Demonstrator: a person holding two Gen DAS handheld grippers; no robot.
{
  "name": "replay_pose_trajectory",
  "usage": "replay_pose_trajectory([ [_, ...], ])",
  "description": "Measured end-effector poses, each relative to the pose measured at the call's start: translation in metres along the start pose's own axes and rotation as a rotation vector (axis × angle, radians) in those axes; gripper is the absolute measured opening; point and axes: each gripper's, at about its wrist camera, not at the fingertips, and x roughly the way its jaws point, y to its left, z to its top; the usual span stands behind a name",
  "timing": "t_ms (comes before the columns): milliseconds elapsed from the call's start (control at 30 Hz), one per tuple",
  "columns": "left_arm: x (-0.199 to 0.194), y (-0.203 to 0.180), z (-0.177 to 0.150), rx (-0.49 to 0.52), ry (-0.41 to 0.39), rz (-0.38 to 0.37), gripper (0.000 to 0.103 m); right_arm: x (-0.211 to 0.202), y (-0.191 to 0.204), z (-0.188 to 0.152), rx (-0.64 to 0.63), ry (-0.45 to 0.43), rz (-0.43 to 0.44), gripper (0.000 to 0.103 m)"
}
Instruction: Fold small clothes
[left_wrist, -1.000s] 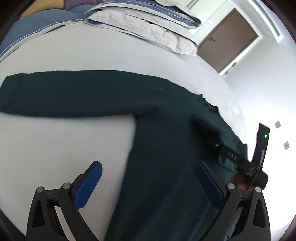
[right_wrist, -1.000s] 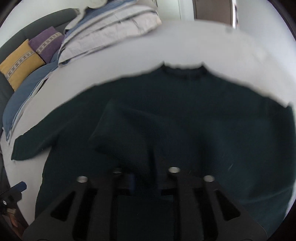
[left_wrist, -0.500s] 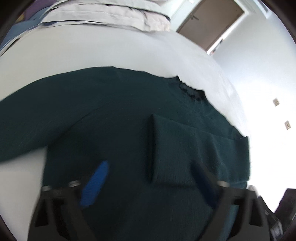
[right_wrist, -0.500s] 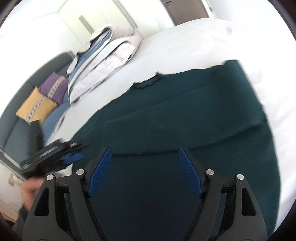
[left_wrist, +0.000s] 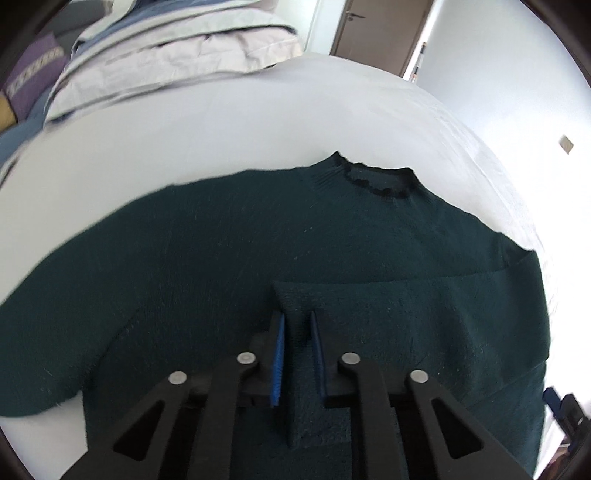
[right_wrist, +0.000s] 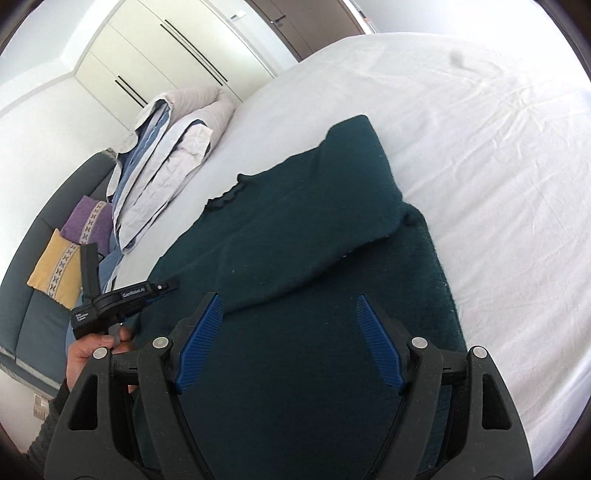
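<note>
Through the left wrist camera, your left gripper (left_wrist: 297, 343) has its blue-padded jaws nearly shut, pinching a ridge of the dark green knitted sweater (left_wrist: 229, 266). The pinched cloth looks like the cuff end of the folded sleeve (left_wrist: 424, 302), which lies across the sweater's chest. The sweater itself is spread flat on the white bedsheet (left_wrist: 240, 122), its neckline (left_wrist: 376, 181) pointing away from you, and the other sleeve runs out to the left, still unfolded. A stack of folded pale bedding (left_wrist: 177, 62) sits well beyond it.

Through the right wrist camera, your right gripper (right_wrist: 288, 350) hovers over the lower body of the sweater with its jaws wide apart and nothing between them. The folded sleeve makes a diagonal band ahead of the pads. Your left hand (right_wrist: 92, 350) shows at the left edge, by the sweater's side.

You appear to be in the sleeve-folding step, adjusting the first sleeve. Next, I judge, you need to settle and release that cuff, then take the outstretched sleeve and bring it across. Keep the lift low so the knit doesn't drag the body out of shape.
</note>
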Motion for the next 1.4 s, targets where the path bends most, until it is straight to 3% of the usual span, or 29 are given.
replay_pose_trajectory([
  [167,-0.019,-0.004,-0.003,0.042,-0.072,0.015,0.009,0.001,-0.007,0.002,0.0,-0.002,-0.015,0.073],
  [400,-0.044,0.004,0.024,-0.007,-0.219,0.02,0.009,-0.001,-0.018,0.019,0.0,-0.031,-0.051,0.073],
  [533,-0.03,0.014,0.033,-0.029,-0.218,0.046,0.009,0.002,-0.026,0.044,-0.008,-0.059,-0.098,0.073],
  [700,-0.011,0.018,0.016,-0.033,-0.176,0.031,0.008,0.021,-0.037,0.097,0.016,-0.071,-0.173,0.071],
  [833,-0.008,0.018,0.002,-0.05,-0.167,0.005,0.008,0.056,-0.045,0.136,0.012,-0.02,-0.213,0.069],
  [933,-0.012,0.012,-0.002,-0.023,-0.18,0.009,0.008,0.089,-0.055,0.152,0.01,0.047,-0.233,0.059],
  [1000,-0.014,0.008,-0.003,-0.011,-0.186,0.013,0.008,0.105,-0.058,0.159,-0.017,0.08,-0.256,0.03],
  [1067,-0.016,0.009,-0.003,-0.017,-0.185,0.007,0.008,0.112,-0.06,0.167,-0.047,0.095,-0.288,0.01],
  [1300,-0.035,-0.003,-0.007,-0.041,-0.201,-0.044,0.008,0.123,-0.08,0.206,-0.022,0.11,-0.314,0.004],
  [1400,-0.029,-0.006,-0.007,-0.045,-0.188,-0.045,0.008,0.118,-0.085,0.209,-0.039,0.092,-0.367,0.004],
])
